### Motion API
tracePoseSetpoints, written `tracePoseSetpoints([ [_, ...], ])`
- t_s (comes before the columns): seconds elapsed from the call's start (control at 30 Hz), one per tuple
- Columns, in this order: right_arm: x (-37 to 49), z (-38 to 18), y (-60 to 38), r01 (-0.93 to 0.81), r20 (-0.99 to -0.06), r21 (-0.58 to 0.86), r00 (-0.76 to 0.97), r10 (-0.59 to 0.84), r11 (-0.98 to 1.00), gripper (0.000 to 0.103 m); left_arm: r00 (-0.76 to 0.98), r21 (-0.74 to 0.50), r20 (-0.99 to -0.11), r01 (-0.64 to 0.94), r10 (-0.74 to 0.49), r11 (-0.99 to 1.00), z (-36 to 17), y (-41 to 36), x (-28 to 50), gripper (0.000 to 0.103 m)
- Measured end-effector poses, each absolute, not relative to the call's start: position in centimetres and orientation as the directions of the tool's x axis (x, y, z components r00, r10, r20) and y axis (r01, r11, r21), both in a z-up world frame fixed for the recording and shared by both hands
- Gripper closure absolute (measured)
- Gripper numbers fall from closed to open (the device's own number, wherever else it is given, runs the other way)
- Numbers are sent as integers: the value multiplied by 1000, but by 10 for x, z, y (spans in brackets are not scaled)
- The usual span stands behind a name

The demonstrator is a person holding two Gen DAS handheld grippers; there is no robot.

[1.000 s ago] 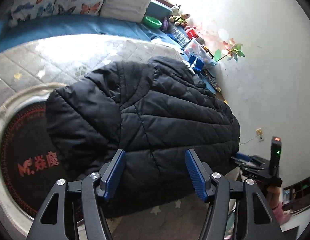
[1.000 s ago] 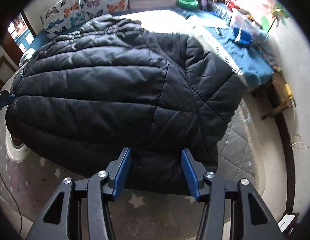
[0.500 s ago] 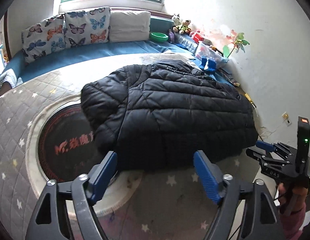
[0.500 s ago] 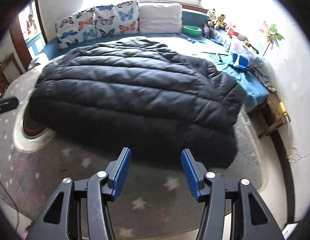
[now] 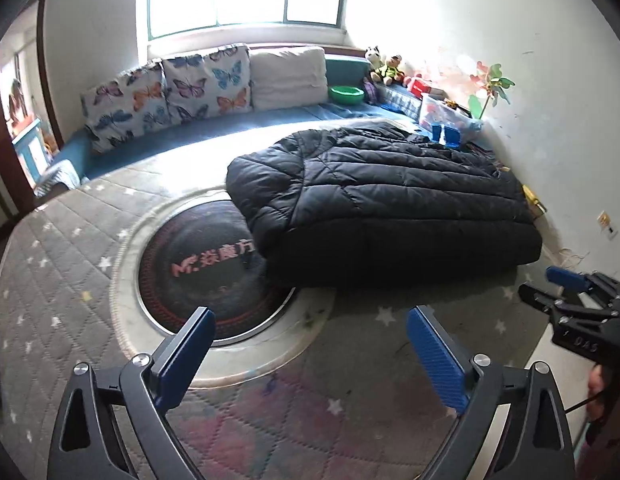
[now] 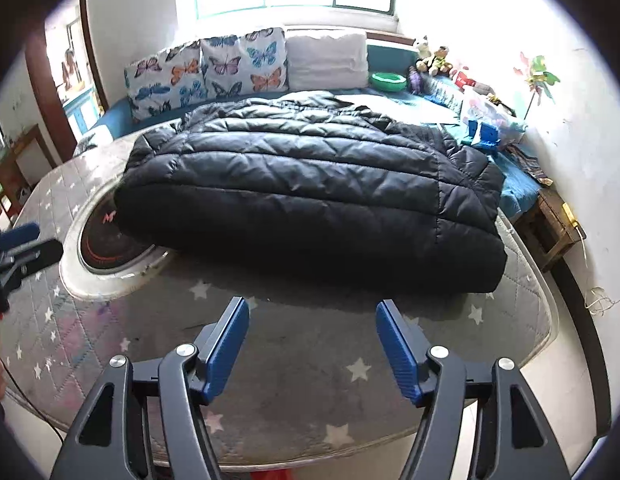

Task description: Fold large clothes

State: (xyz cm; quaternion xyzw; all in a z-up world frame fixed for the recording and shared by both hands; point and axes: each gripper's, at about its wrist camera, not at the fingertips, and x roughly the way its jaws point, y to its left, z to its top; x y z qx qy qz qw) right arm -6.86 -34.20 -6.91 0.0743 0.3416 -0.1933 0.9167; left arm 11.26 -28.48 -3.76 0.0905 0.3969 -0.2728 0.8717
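left wrist: jacket (image 5: 390,200) partly covers "m" logo disc (image 5: 207,266)

jacket (image 6: 310,196) on mat (image 6: 293,376), cushions (image 6: 213,68) behind

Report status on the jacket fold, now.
Left gripper open, empty. Right gripper open, empty. Black puffer jacket lies folded on the quilted mat. Nothing in the way.
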Motion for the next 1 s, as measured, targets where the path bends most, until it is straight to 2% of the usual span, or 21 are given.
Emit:
tracePoseSetpoints([
  [0.13,-77,-66,-327,430,-612,-19,709,-351,902,20,567,-16,-729,547,-384,837,-37,-281,99,0],
  [0.3,-82,-65,-322,455,-587,-26,714,-382,890,20,602,23,-709,541,-368,840,-37,-279,86,0],
  [0.53,-86,-65,-318,484,-559,-42,714,-422,874,20,598,10,-710,536,-372,844,-40,-276,87,0],
  [1.0,-80,-71,-315,475,-571,-15,718,-398,880,20,605,4,-700,536,-380,844,-45,-275,91,0],
])
